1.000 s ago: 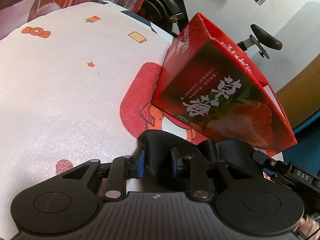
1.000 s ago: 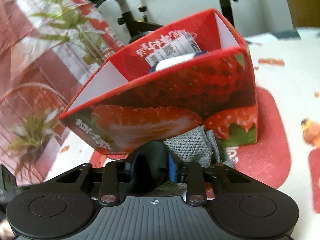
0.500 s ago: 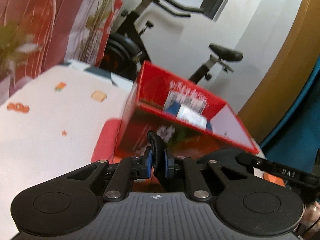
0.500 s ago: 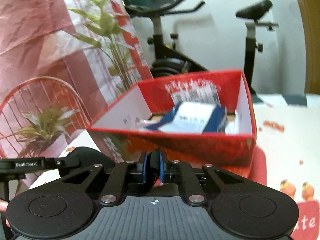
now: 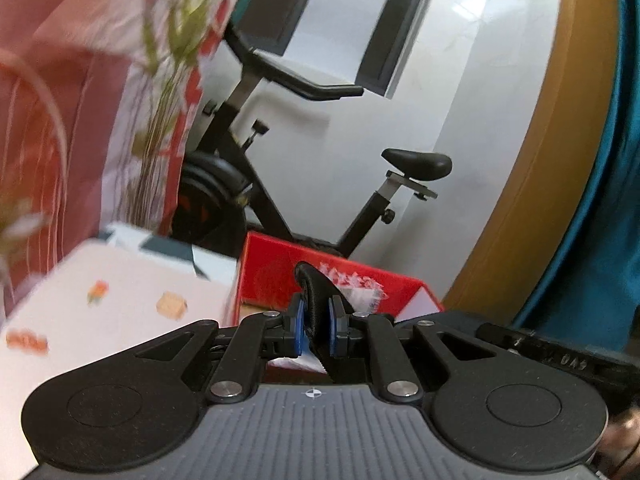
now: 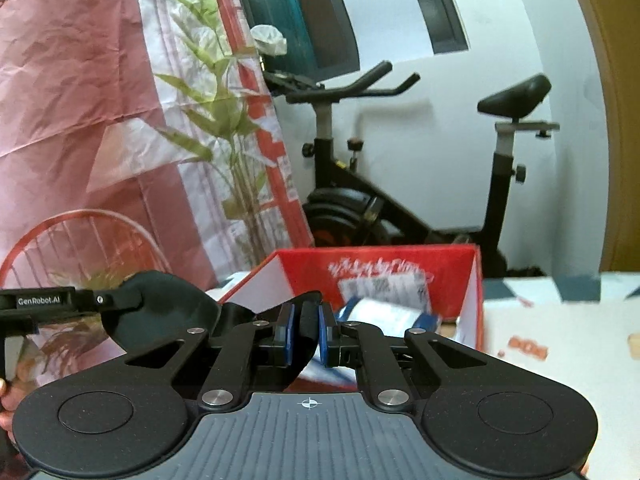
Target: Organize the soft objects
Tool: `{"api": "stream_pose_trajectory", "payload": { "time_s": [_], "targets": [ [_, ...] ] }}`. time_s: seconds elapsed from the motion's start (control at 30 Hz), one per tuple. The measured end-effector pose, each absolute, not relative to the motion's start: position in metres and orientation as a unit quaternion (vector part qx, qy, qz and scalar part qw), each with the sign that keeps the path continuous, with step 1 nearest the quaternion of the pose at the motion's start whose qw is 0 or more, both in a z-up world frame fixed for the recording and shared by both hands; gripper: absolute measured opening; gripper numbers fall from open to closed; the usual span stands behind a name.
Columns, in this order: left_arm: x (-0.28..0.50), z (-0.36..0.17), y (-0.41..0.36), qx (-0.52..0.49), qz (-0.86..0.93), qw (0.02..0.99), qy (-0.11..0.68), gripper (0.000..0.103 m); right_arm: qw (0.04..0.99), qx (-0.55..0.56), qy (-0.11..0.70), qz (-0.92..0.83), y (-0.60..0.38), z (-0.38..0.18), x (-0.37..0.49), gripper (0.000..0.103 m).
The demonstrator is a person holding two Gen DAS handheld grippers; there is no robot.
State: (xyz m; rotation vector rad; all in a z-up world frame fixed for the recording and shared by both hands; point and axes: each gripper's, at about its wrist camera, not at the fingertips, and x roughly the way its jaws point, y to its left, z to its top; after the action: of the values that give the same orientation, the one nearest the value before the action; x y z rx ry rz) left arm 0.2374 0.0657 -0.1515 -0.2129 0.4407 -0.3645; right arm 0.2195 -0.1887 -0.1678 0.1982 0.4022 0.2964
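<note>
Backdrop: a pink and red printed sheet (image 6: 80, 80) with green bamboo leaves is hanging on the left of both views.
Exercise bike (image 6: 400, 184): it is standing behind the table against the white wall, saddle to the right.
Table (image 5: 120, 320): its white cover with small printed sweets is showing to the left of the box in the left view and to the right of it in the right view.
Red box (image 6: 400, 272): the open-topped carton is sitting on the table ahead of both grippers, with a blue-and-white packet (image 6: 384, 316) lying inside it.
Black soft item (image 6: 168, 312): the dark, pliable piece is stretching between the two tools, just in front of the box and off the table.
Left gripper (image 5: 317, 326): its blue pads are pinching one end of the black soft item, the jaws almost together after closing.
Right gripper (image 6: 306, 334): its jaws are likewise clamping the other end, nearly together after closing.
Other tool: the left gripper's body, labelled in white, is showing at the left edge of the right view.
</note>
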Motion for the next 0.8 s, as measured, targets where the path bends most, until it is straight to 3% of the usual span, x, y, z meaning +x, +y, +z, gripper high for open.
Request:
{"api": "stream_pose_trajectory", "payload": {
  "time_s": [0.23,0.6,0.8],
  "targets": [
    [0.294,-0.151,0.031,-0.038,-0.171,0.96,0.218,0.013,0.971,0.056,0.207,0.104,-0.192,-0.166,0.275,0.011],
    [0.35,-0.205,-0.009,0.032,-0.168,0.927,0.334,0.013,0.954,-0.007,0.292,0.073,-0.179,-0.218,0.328,0.011],
    [0.354,-0.215,-0.011,0.053,-0.179,0.914,0.361,0.013,0.943,-0.015,0.323,0.075,-0.171,-0.235,0.335,0.011]
  ]
}}
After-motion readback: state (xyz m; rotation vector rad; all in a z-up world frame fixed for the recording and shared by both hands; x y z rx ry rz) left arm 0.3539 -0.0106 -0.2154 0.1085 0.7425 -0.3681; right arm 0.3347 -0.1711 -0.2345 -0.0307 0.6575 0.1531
